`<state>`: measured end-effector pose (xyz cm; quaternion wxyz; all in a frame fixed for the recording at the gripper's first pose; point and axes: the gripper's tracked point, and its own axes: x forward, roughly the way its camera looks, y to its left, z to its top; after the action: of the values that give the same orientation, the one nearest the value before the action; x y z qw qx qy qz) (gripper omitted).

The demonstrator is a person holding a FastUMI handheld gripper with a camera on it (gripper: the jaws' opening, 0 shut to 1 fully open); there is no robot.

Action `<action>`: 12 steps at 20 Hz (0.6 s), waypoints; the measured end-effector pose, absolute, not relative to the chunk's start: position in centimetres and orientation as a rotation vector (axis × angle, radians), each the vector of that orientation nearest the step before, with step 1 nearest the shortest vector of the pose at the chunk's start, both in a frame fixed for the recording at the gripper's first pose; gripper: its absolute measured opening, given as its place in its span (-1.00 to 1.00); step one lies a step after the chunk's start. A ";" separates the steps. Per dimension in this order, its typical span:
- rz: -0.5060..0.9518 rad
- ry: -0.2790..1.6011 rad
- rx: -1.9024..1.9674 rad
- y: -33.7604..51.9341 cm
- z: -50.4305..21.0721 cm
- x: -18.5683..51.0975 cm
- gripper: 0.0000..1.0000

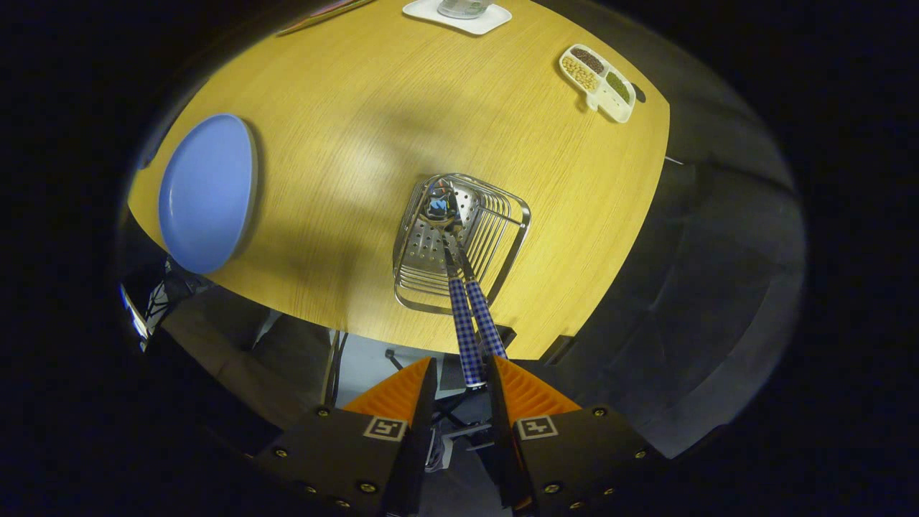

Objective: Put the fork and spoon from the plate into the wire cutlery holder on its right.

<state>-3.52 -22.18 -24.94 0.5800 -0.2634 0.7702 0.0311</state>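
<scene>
two utensils (470, 316) stand upright in holder (502, 237), handles between parted jaws.

Fork (482, 316) and spoon (459, 316), checked handles side by side, stand heads-down in the wire cutlery holder (502, 237), right of the blue plate (207, 192).

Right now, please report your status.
Fingers apart, around both checked handles. Cutlery heads down in wire holder. Blue plate bare. Nothing in the way.

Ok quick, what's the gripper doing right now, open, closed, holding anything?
Gripper: open, holding nothing; the checked handles of the fork and spoon stand between its fingers without both pressing, their heads down in the wire cutlery holder.
</scene>
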 end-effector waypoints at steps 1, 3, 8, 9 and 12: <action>0.066 1.772 -0.605 -21.9 -24.5 -3.2 -0.10; 0.056 1.710 -0.579 -21.1 -23.6 -2.8 1.00; 0.042 1.636 -0.516 -20.1 -23.2 -3.8 0.93; 0.040 1.622 -0.502 -19.7 -22.9 -4.1 0.93; 0.044 1.521 -0.454 -18.1 -22.3 -4.0 0.93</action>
<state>-3.99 -18.09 -22.28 0.7009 -0.2041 0.6831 0.0200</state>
